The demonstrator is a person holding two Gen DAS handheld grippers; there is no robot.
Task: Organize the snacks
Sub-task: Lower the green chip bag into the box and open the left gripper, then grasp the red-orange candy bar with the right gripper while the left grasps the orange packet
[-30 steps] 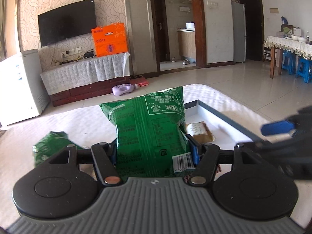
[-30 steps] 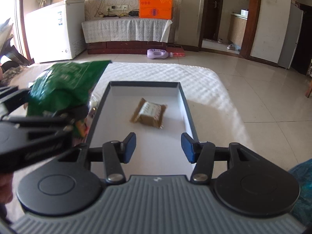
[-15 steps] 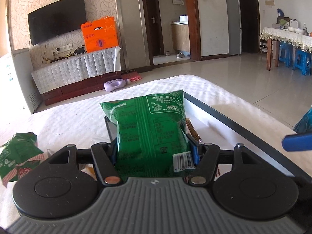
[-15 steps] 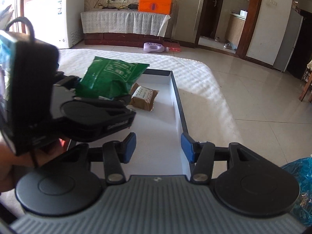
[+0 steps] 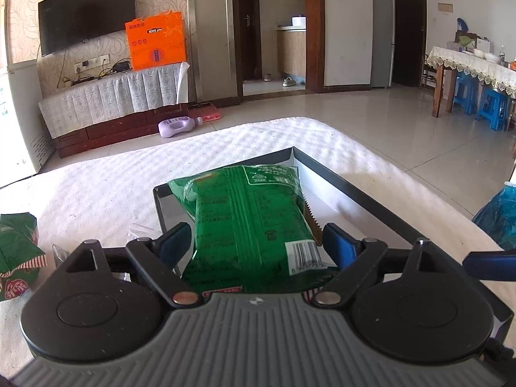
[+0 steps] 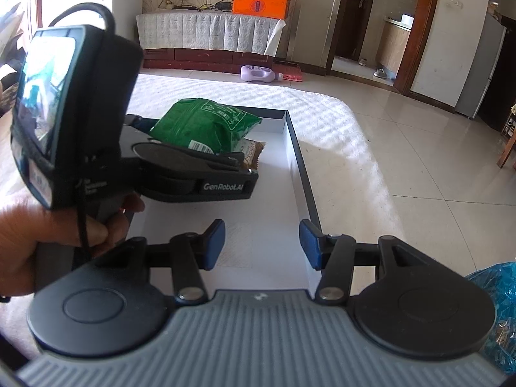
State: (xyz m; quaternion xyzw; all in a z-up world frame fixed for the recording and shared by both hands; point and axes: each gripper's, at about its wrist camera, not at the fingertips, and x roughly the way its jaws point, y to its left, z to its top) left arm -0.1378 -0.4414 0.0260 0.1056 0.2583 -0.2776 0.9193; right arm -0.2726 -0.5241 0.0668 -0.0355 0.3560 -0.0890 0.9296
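Placing is the step in hand. In the left wrist view, the left gripper [image 5: 254,242] has just been opening: its blue pads [image 5: 338,245] stand spread on both sides of the green foil snack bag [image 5: 248,222] and no longer press it. The bag lies inside the shallow white tray with the dark rim [image 5: 354,187], at its far end, partly over a small brown wrapped snack [image 5: 311,222]. Next, I judge, this gripper must draw straight back and up, so that the pads do not drag the bag. Another green packet [image 5: 16,251] waits on the white quilted cloth [image 5: 96,187] at the left, outside the tray.

In the right wrist view, the right gripper [image 6: 262,245] hangs over the near part of the tray floor [image 6: 267,193], its jaws parted and holding nothing. The near half of the tray is free for more snacks. The tray wall [image 6: 300,161] on the right is low but can catch a pad. A blue plastic bag [image 6: 496,293] lies close at the right.
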